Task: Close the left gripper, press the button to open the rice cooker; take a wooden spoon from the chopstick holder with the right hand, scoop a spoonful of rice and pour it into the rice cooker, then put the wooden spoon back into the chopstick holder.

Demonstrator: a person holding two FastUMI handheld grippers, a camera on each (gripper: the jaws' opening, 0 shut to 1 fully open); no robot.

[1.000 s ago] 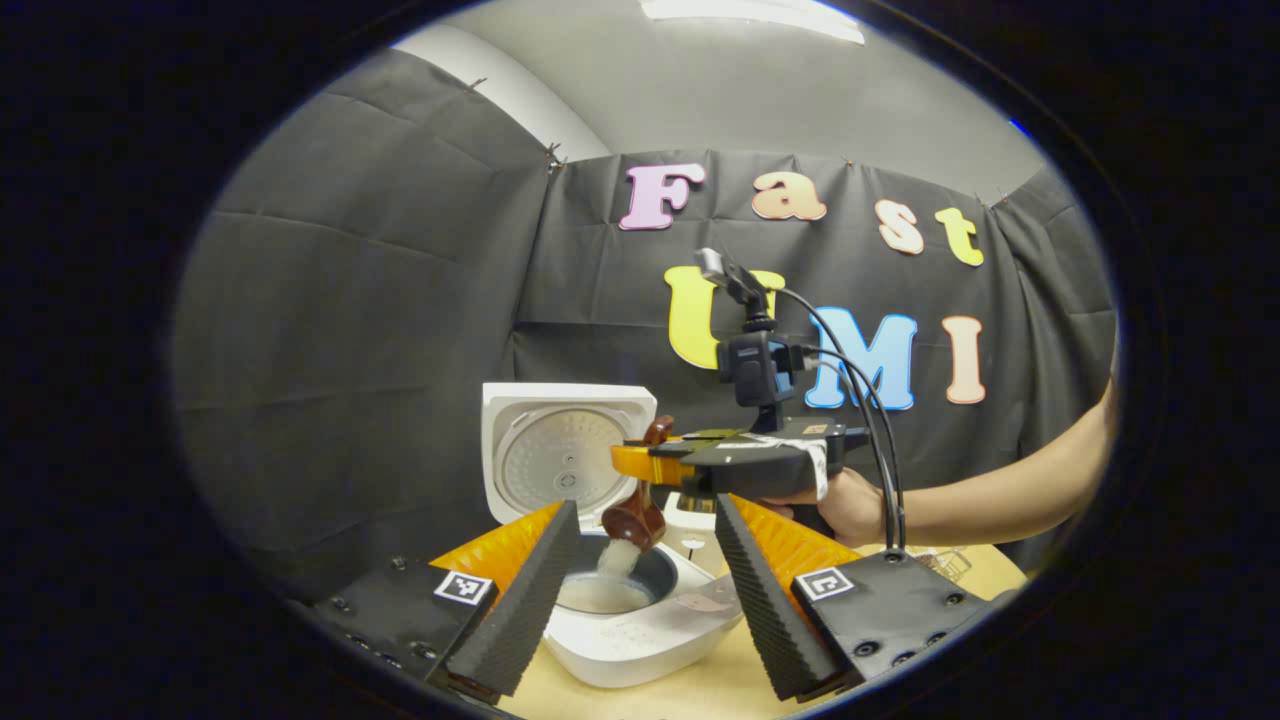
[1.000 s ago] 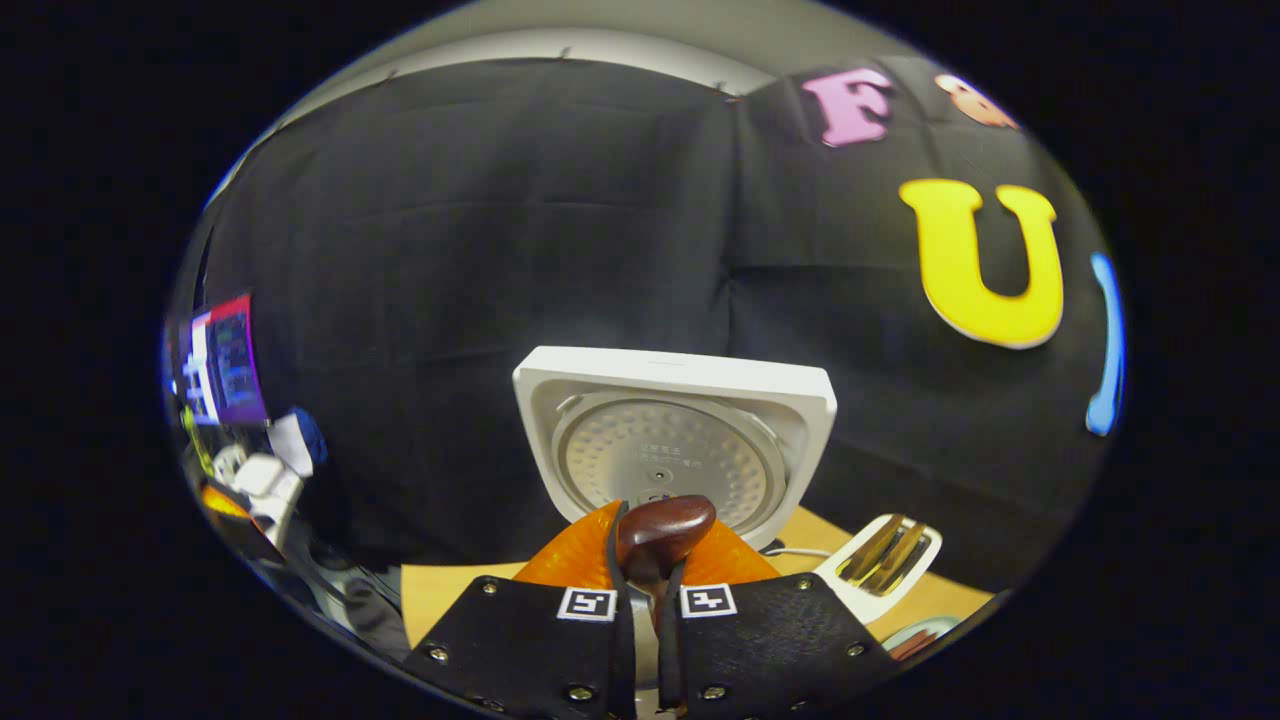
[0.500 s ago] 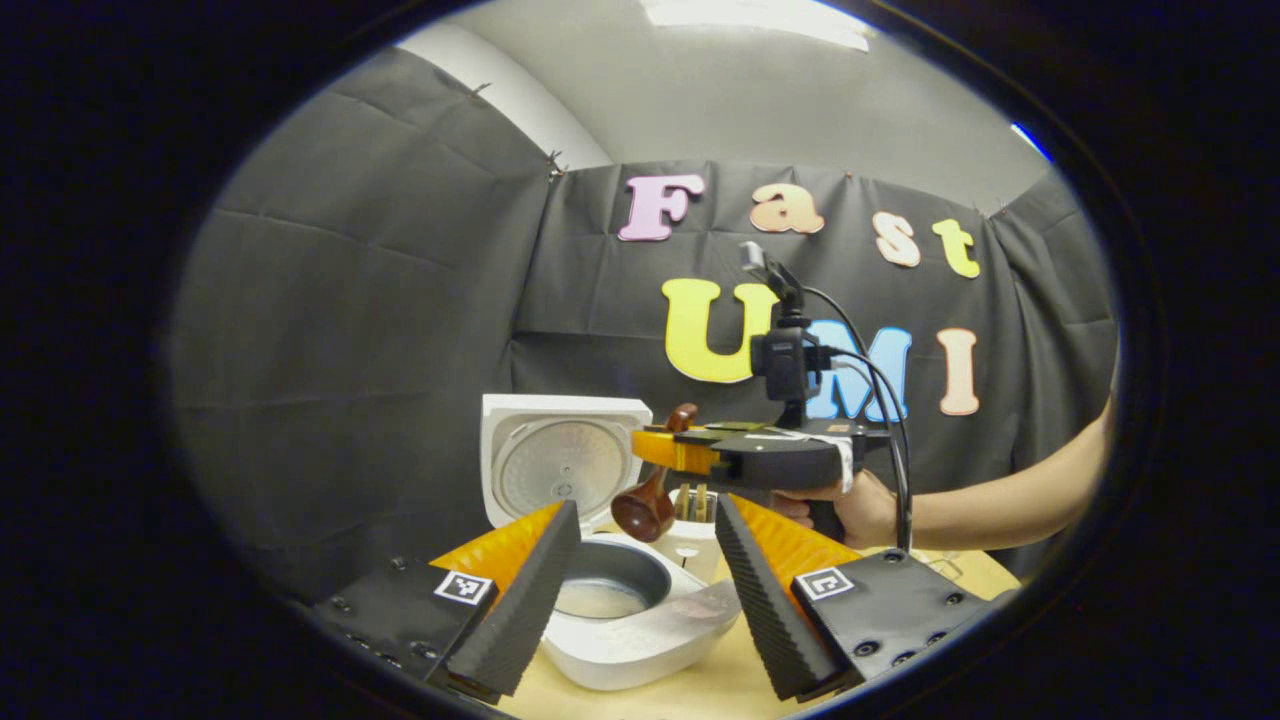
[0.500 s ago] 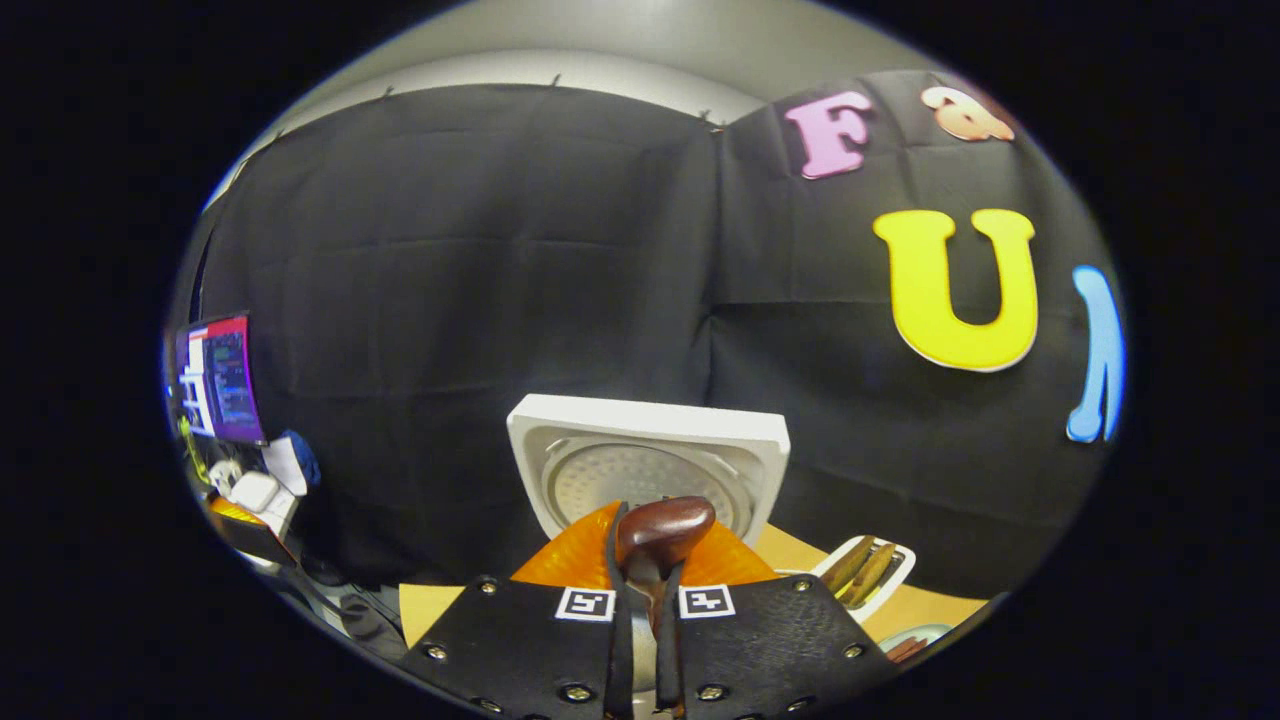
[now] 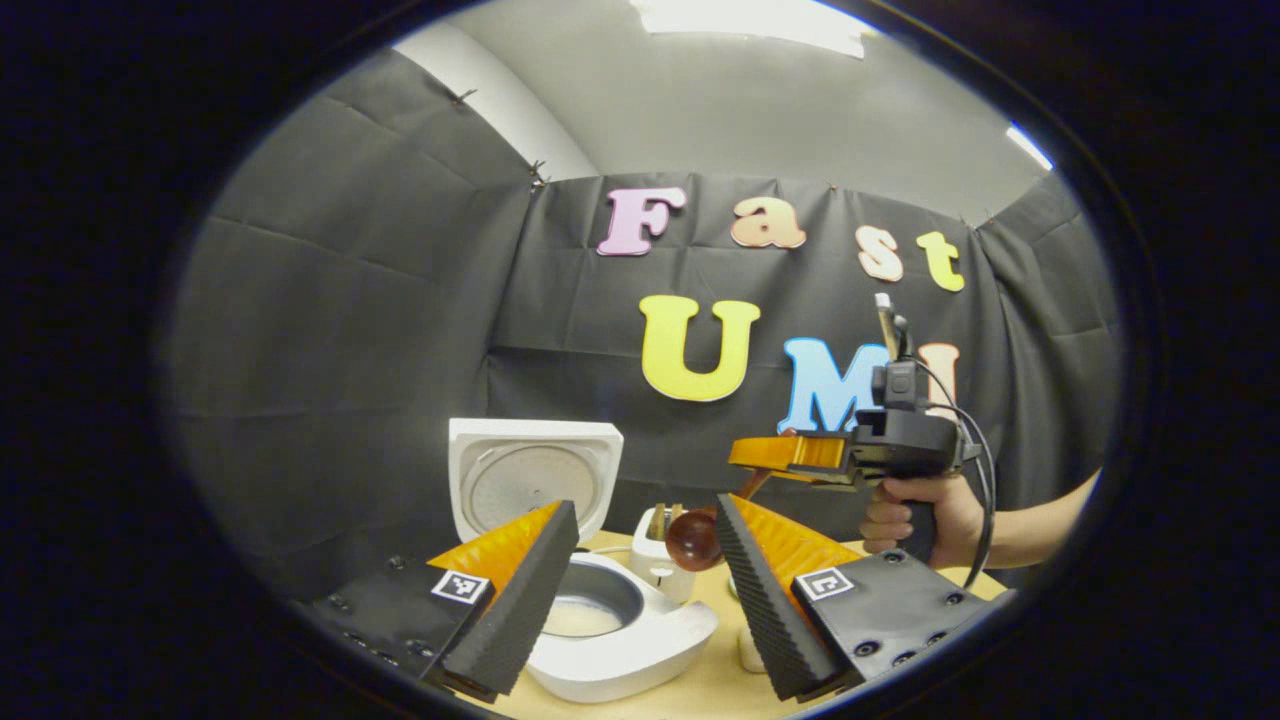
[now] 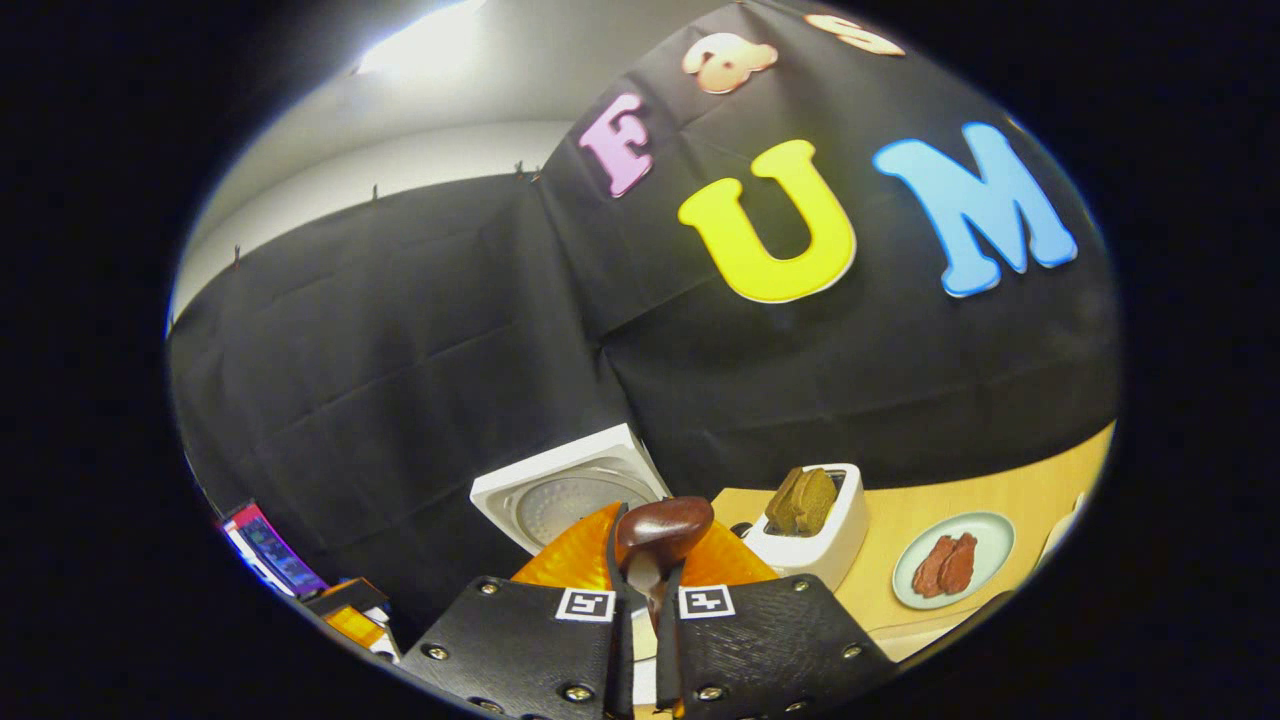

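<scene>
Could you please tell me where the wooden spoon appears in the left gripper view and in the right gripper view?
Left gripper view: wooden spoon hangs bowl-down at lower centre, below the right gripper.
Right gripper view: its handle end sits bottom centre, clamped between the fingers.
Shared landmark: the rice cooker's raised lid.

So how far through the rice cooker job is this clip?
Done: the rice cooker stands open, with white rice in its pot. In hand: the right gripper grips the wooden spoon near the chopstick holder. Left: slotting the spoon back in.
</scene>
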